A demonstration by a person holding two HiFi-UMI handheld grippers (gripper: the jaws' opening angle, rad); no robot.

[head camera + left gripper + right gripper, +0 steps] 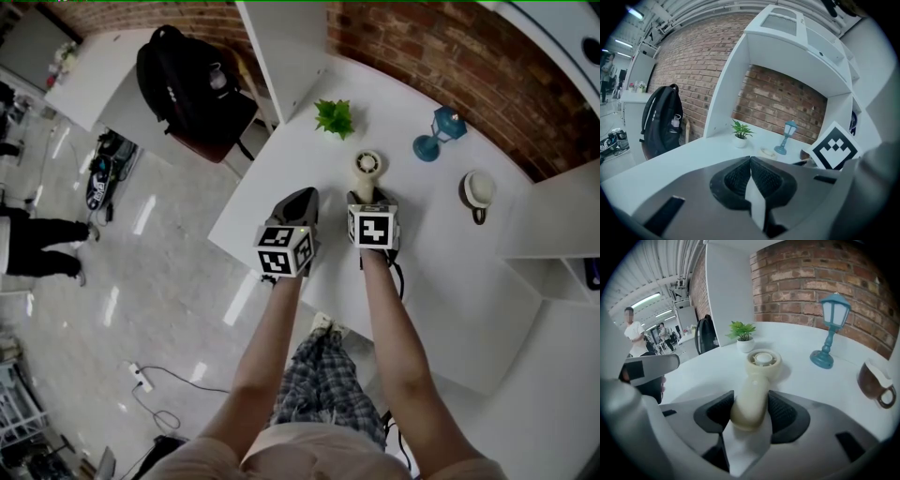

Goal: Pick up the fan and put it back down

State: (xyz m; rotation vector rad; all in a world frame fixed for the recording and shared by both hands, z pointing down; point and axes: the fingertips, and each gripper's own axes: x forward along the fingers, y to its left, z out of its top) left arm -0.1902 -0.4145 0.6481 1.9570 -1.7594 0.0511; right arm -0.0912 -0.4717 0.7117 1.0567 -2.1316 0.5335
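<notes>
We record a white table [281, 178] set against a brick wall, with a black backpack [187, 80] on a chair past its far left corner.

The person holds two grippers side by side over the near part of the table. In the head view the left gripper [302, 197] hangs over the table's left edge. In its own view its jaws meet tip to tip with nothing between them, so we report it closed and empty.

The right gripper [368, 199] points down and forward at the cream fan [367, 166]. In the right gripper view the fan's handle stands between the jaws about half open, and both dark pads [715, 416] bear on its sides; we report it gripping the fan by the handle. The fan's round head lies face up on the table, just ahead of that gripper.

Beyond the fan, we note a blue lantern-shaped lamp [441, 134] to the right, a small potted plant [335, 118] to the left, and a brown and white cup [478, 190] at the far right, each apart from the fan.
</notes>
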